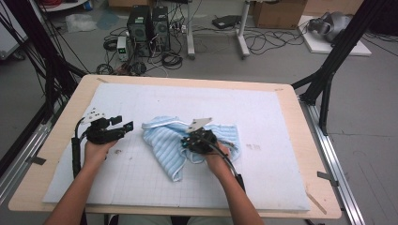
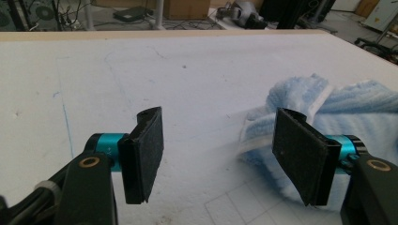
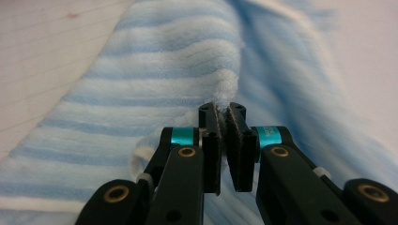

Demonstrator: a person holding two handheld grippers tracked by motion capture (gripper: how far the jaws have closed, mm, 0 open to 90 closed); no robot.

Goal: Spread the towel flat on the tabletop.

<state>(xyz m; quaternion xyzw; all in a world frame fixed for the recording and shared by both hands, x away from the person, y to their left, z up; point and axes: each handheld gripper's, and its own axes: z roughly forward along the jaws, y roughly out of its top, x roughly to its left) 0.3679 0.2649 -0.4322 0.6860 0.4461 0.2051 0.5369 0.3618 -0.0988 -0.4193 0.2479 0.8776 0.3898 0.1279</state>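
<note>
A: Start close in. What is the right gripper (image 3: 224, 140) doing?

B: In the right gripper view its two black jaws are pressed together on a fold of the blue-and-white striped towel (image 3: 155, 70). A ridge of the pile stands up just past the jaw tips, and the cloth spreads out beyond and to both sides of them.

A: And seen from above?

B: In the high view the right gripper (image 1: 192, 140) sits on top of the towel (image 1: 162, 145), near the middle of the bunched cloth, with the person's right hand (image 1: 217, 157) behind it. The towel lies crumpled on the pale gridded mat (image 1: 263, 183), one flap running back toward the person beside that gripper.

A: The left gripper?

B: The left gripper (image 2: 218, 157) has its jaws wide apart with nothing between them, just bare mat (image 2: 141, 70) ahead. The towel's edge (image 2: 347, 103) lies just beyond the jaw on that view's right, partly hidden by it; I cannot tell whether the pad touches the cloth.

A: How do the two stand to each other?

B: From above the left gripper (image 1: 123, 125) is held over the mat just beside the towel's left edge, in the left hand (image 1: 96, 151), apart from the right one.

A: Farther out?

B: The mat covers a wooden table (image 1: 307, 140); beyond its far edge, computer towers (image 1: 148, 28) and loose cables (image 1: 267, 42) sit on the floor.
</note>
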